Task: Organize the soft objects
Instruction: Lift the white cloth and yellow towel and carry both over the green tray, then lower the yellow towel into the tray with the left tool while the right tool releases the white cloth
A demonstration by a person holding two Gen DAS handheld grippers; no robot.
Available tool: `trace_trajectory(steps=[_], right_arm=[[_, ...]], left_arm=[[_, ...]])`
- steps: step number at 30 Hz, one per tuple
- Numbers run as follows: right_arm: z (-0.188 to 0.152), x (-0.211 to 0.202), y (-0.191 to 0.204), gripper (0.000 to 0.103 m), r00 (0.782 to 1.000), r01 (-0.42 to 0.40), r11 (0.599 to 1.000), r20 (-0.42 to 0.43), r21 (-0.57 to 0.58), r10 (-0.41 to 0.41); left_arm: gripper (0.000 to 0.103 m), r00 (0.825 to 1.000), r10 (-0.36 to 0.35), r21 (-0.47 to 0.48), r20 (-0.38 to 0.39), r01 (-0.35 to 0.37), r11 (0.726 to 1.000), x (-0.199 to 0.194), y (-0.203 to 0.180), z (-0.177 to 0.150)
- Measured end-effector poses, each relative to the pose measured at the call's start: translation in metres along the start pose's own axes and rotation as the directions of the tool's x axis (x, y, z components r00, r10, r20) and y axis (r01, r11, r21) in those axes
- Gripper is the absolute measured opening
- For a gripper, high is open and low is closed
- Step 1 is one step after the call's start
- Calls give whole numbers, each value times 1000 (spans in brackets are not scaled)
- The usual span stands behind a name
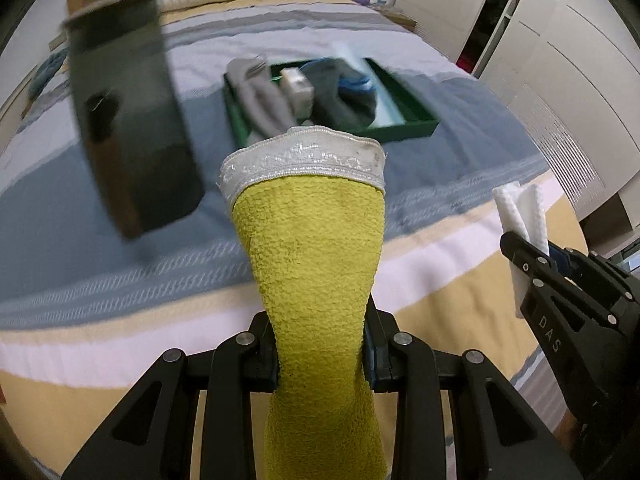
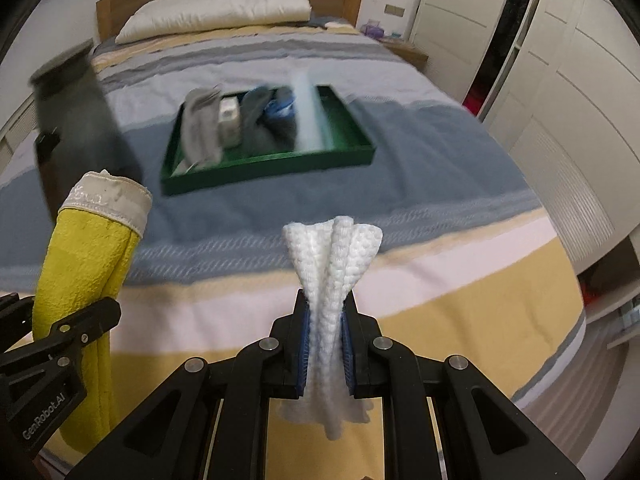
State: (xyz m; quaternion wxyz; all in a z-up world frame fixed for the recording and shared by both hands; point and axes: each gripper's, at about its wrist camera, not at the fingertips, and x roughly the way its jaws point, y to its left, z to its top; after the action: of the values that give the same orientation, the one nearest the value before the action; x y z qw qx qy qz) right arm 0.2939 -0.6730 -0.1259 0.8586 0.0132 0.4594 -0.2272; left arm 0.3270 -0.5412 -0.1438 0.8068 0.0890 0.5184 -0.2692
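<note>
My left gripper (image 1: 320, 354) is shut on a yellow towel (image 1: 316, 248) with a grey woven band at its end, held above the bed; the towel also shows in the right wrist view (image 2: 86, 264). My right gripper (image 2: 324, 340) is shut on a folded white cloth (image 2: 332, 256), which also shows at the right of the left wrist view (image 1: 520, 216). A green tray (image 1: 404, 128) lies ahead on the bed and holds grey socks (image 2: 200, 132), a dark grey and blue sock (image 2: 264, 124), a small white box (image 2: 229, 116) and a pale blue cloth (image 2: 306, 112).
A dark upright box (image 1: 128, 120) stands on the bed left of the tray. The striped bedspread (image 2: 400, 184) covers the bed, with a white pillow (image 2: 216, 8) and wooden headboard at the far end. White wardrobe doors (image 2: 560, 100) line the right side.
</note>
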Motion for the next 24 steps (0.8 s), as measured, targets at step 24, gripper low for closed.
trace_trajectory(steps=[24], right_arm=[[196,193,-21,13,996,-89,990,-17,-107,88]], left_arm=[[26,977,178,-153,117,-159,975,126,29,218]])
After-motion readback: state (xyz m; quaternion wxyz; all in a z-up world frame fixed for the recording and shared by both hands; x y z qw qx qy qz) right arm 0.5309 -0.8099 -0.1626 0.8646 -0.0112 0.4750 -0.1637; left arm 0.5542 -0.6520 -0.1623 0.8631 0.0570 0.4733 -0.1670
